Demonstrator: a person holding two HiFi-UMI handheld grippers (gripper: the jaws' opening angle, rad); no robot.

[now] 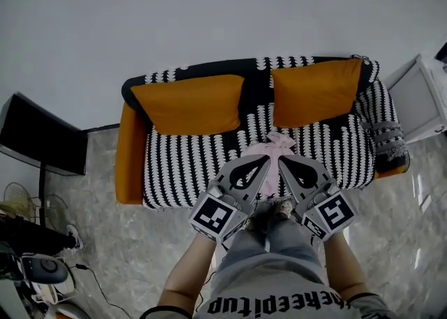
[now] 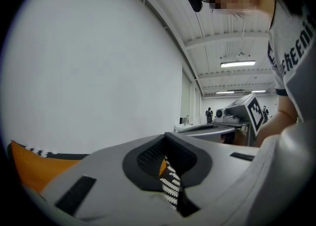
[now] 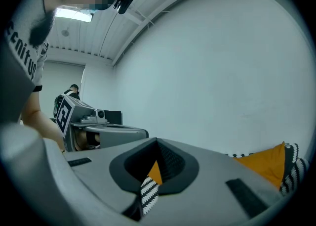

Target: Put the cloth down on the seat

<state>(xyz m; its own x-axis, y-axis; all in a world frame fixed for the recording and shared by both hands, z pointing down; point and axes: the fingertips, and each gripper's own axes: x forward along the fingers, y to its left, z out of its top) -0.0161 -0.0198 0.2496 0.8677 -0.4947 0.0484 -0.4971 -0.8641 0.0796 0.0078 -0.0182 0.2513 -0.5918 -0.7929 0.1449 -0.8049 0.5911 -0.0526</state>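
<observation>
Two-seat sofa [image 1: 195, 164], black-and-white patterned cover over orange sides, spans the middle of the head view. The left orange rectangular cushion [image 1: 188, 105] leans on its back at 10 o'clock from the seat centre, the right orange rectangular cushion [image 1: 316, 91] at 1 o'clock. Person stands at the sofa's front edge, 6 o'clock.

Left gripper [image 1: 260, 165] and right gripper [image 1: 286, 164] both point toward 12 o'clock, tips converging, near each other but apart. Fingers of both are pressed fully together. Each gripper view shows only sofa pattern and orange through the gap behind the pads, no fabric pinched.

Small crumpled pink cloth [image 1: 269, 146] lies on the seat just at 12 o'clock of the tips, below the gap between the cushions. Cannot tell whether the tips touch its hem.

Judgement: placement looks done. To finish cleanly, back both grippers straight off toward 6 o'clock, level, fingers together, so no fold snags and drags the cloth over the front edge.
</observation>
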